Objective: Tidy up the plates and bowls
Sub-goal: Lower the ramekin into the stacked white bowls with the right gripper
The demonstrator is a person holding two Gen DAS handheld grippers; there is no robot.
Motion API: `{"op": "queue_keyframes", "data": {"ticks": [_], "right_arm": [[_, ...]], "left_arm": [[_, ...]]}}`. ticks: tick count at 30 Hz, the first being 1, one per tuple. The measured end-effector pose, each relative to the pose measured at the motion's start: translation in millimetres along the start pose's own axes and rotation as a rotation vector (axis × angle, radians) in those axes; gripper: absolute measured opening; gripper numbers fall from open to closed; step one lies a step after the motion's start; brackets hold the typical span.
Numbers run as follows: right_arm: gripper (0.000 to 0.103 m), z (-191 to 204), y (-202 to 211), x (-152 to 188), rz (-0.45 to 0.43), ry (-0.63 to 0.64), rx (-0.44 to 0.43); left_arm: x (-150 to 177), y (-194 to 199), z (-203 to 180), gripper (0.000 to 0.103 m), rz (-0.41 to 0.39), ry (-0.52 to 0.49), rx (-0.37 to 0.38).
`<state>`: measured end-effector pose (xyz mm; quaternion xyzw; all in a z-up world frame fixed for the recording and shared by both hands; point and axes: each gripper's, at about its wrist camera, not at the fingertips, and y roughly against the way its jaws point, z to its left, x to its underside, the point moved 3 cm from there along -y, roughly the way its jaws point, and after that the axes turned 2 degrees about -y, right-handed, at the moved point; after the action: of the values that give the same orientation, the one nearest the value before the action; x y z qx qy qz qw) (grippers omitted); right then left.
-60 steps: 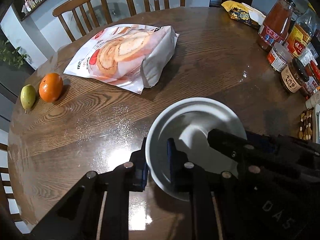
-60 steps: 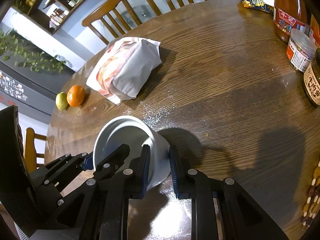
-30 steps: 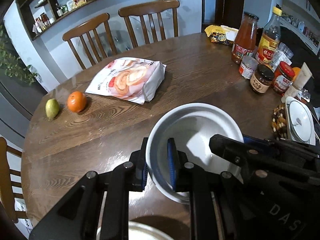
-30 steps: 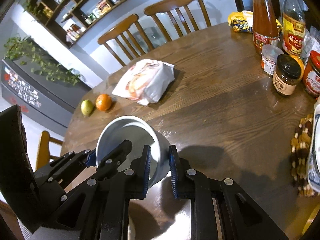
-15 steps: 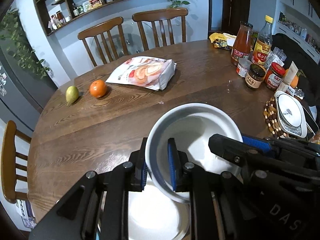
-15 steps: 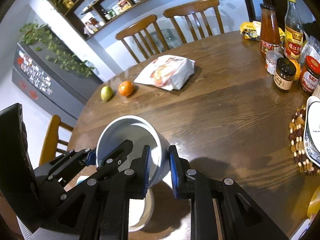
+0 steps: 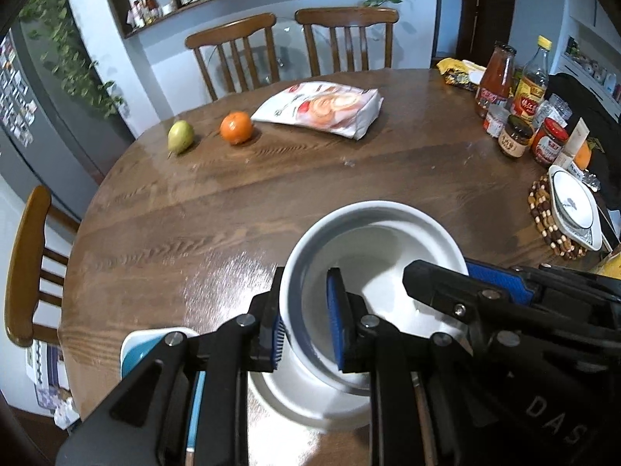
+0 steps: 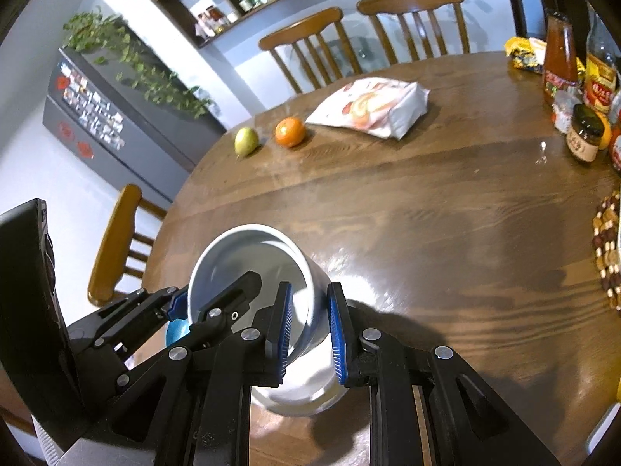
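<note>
A deep white bowl [image 7: 380,240] is held by both grippers over the near edge of the round wooden table [image 7: 271,202]. My left gripper [image 7: 308,328] is shut on its left rim. My right gripper [image 8: 308,326] is shut on its right rim; the bowl [image 8: 248,256] tilts in that view. Below it sits another white bowl [image 7: 302,407], seen also in the right wrist view [image 8: 306,396]. A blue dish [image 7: 134,353] lies at the left near edge. A white patterned plate [image 7: 572,204] rests on a beaded mat [image 7: 541,213] at the right.
A snack bag [image 7: 322,106], an orange [image 7: 236,127] and a pear [image 7: 180,136] lie at the far side. Sauce bottles and jars [image 7: 516,116] crowd the right edge. Wooden chairs [image 7: 291,46] stand behind the table, and one chair [image 7: 27,264] at the left.
Both grippers have lifted the white bowl off the table and drawn it back toward the near edge. It now hangs over a second white bowl; a blue dish has come into view.
</note>
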<state>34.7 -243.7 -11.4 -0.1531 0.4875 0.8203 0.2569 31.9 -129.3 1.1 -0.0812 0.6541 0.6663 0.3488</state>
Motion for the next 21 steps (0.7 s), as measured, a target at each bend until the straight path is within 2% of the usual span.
{"op": "queue_keyframes", "data": {"ticks": [10,21], "right_arm": [[0.021,2,-28,23,0.093,0.013,0.004],[0.020,-2,-54,33,0.156,0.015,0.033]], "left_arm": [[31,-21,12,0.017,0.085,0.057,0.014],[44,-45,14,0.017,0.151,0.091,0.041]]}}
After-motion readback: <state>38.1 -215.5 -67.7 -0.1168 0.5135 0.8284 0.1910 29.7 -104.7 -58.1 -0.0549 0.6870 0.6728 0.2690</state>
